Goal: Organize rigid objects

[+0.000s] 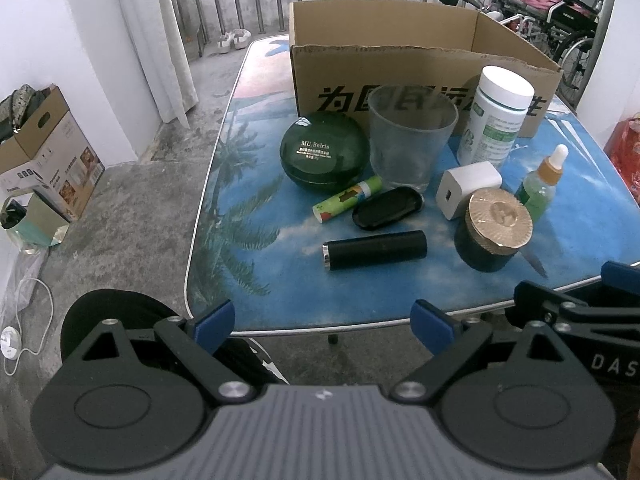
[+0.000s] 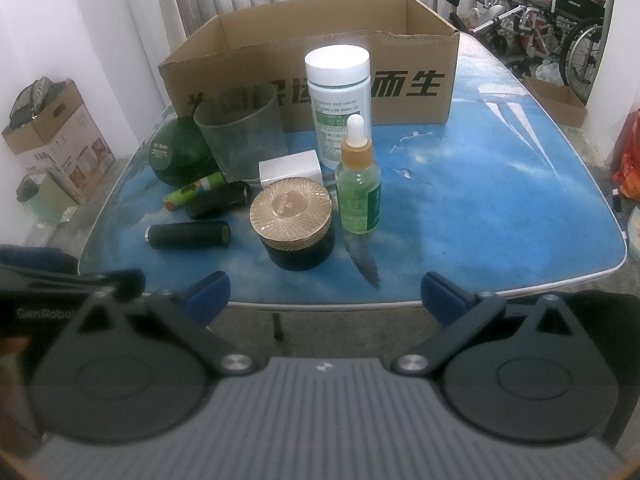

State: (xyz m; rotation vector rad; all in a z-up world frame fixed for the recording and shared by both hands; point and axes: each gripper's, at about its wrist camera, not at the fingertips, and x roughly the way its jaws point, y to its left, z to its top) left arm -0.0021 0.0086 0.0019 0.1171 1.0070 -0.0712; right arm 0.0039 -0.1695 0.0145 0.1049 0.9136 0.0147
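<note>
Both units are held back at the worktop point(image 1: 224, 208) near edge: left hand-held gripper point(image 1: 324, 322) and right hand-held gripper point(image 2: 325, 294) are spread wide, nothing grasped. Rigid items are clustered before the cardboard box point(image 1: 420, 76), presumably the destination; black tube point(image 1: 374, 249) lies nearest.

Daylight from beyond the gripper tips; glare on white bottle cap point(image 2: 337, 59); fisheye-bent edges; near mechanism soft.
</note>
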